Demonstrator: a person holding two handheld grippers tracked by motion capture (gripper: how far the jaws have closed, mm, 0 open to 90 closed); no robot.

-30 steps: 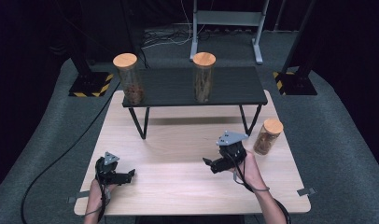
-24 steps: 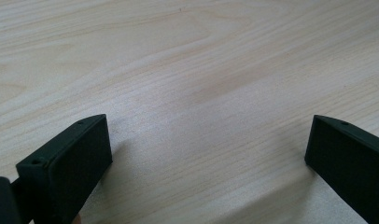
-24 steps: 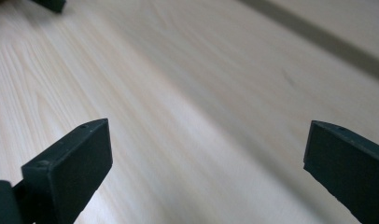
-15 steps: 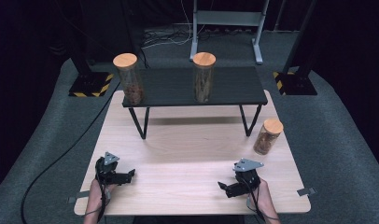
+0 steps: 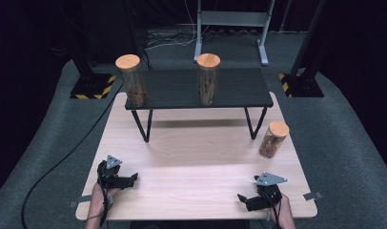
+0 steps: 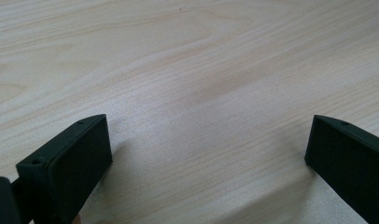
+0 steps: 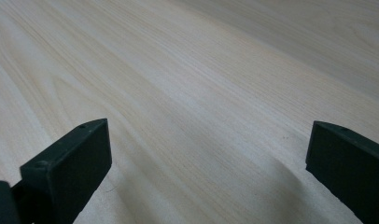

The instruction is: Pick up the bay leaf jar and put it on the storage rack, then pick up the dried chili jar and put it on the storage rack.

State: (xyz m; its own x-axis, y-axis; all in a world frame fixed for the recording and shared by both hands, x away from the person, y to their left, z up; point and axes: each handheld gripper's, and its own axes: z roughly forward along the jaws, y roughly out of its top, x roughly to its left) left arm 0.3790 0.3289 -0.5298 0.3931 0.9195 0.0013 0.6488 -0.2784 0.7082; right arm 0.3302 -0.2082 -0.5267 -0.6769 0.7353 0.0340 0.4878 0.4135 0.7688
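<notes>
pale wood lies bare between the spread jaws of our left gripper [image 5: 133, 179] and right gripper [image 5: 240, 197], both empty and low at the table's [image 5: 191, 162] near edge, so we judge the next move a reach toward the cork-lidded jar [image 5: 273, 139] standing beside the black shelf's [image 5: 239, 88] right leg.
</notes>
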